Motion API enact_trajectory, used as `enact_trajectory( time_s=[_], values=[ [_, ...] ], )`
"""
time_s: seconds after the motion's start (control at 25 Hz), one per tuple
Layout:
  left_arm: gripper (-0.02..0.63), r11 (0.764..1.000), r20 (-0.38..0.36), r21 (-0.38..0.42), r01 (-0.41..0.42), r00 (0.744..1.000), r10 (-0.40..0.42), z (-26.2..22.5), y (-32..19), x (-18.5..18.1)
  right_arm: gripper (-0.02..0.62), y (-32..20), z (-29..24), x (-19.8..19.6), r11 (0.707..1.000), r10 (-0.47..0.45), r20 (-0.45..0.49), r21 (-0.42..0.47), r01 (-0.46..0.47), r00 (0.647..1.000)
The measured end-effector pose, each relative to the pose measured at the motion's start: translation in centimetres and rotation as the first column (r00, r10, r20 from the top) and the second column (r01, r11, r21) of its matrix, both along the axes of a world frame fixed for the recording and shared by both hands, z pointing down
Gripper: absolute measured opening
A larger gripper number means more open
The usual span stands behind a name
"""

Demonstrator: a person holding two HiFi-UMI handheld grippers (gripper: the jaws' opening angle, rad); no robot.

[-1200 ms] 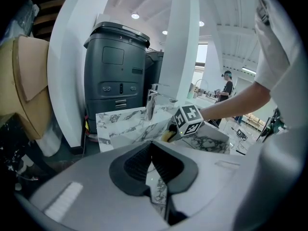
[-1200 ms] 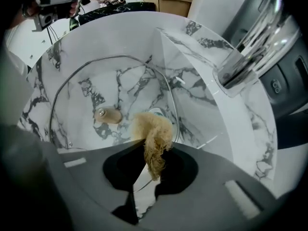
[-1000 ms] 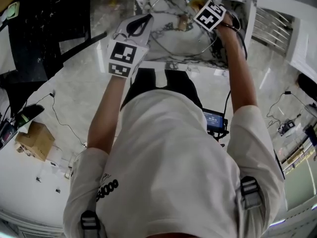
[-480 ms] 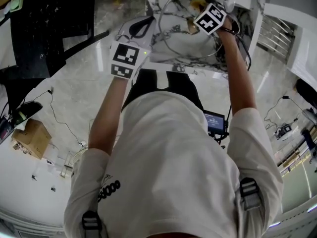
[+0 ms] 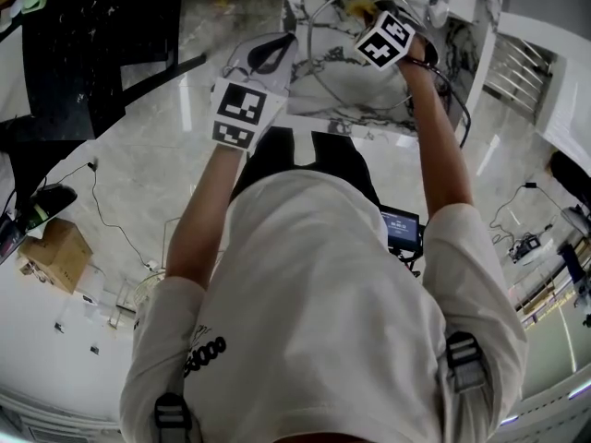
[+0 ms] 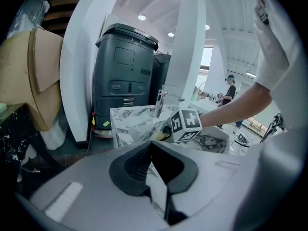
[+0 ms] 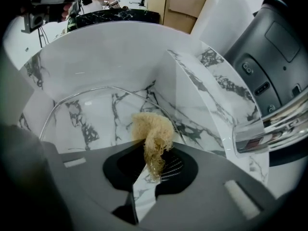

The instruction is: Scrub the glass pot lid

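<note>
At the marble sink (image 7: 120,47), we see the right gripper (image 7: 153,154) clamped on a straw-coloured scrubber (image 7: 151,129) just beside the glass pot lid (image 7: 91,112), which stands tilted inside the basin. The closed left gripper (image 6: 153,146) apparently pinches its rim (a thin hold). Hard scrubbing could twist the lid free.

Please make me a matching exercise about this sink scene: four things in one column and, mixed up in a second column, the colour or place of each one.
1 scrubber
2 glass pot lid
3 bin
4 faucet

A dark grey, beyond the sink
B shiny chrome
C tan, clamped in the right hand-held gripper
D clear, with a metal rim, in the sink

Pairs: 1-C, 2-D, 3-A, 4-B
</note>
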State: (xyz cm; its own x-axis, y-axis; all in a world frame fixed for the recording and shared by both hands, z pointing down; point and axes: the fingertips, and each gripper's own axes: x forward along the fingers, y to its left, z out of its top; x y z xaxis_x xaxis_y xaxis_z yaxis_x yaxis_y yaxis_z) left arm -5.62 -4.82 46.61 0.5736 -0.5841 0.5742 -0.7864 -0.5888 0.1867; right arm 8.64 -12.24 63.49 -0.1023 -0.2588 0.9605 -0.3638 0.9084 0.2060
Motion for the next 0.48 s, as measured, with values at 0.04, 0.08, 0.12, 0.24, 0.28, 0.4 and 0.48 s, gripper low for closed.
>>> enact_trajectory(
  time_s=[0.04, 0.08, 0.12, 0.24, 0.28, 0.4, 0.48],
  values=[
    [0.009, 1.000, -0.002, 0.000, -0.004, 1.000, 0.004, 0.0, 0.1, 0.1, 0.049, 0.3, -0.1, -0.3, 1.000, 0.001, 0.005, 0.002, -0.001, 1.000],
    [0.009, 1.000, -0.003, 0.001, -0.007, 1.000, 0.007, 0.0, 0.2, 0.2, 0.049, 0.6, -0.2, -0.5, 1.000, 0.003, 0.010, 0.003, -0.003, 1.000],
    [0.009, 1.000, -0.005, 0.001, -0.009, 1.000, 0.009, 0.0, 0.3, 0.2, 0.049, 0.9, -0.3, -0.6, 1.000, 0.005, 0.014, 0.005, -0.006, 1.000],
    [0.009, 1.000, -0.008, -0.001, -0.013, 1.000, 0.013, 0.0, 0.5, 0.5, 0.048, 2.1, -0.6, -1.0, 1.000, 0.005, 0.030, 0.006, -0.005, 1.000],
    [0.009, 1.000, -0.009, -0.002, -0.014, 1.000, 0.014, 0.0, 0.6, 0.5, 0.048, 2.6, -0.7, -1.2, 1.000, 0.000, 0.038, 0.005, -0.001, 0.999],
    [0.009, 1.000, -0.011, -0.002, -0.021, 1.000, 0.021, 0.0, 0.6, 0.9, 0.046, 3.9, -1.0, -1.8, 1.000, -0.012, 0.059, 0.002, 0.011, 0.998],
    [0.009, 1.000, -0.012, -0.001, -0.027, 1.000, 0.027, 0.0, 0.6, 1.1, 0.046, 4.8, -1.0, -2.0, 1.000, -0.014, 0.067, 0.000, 0.014, 0.998]
  ],
)
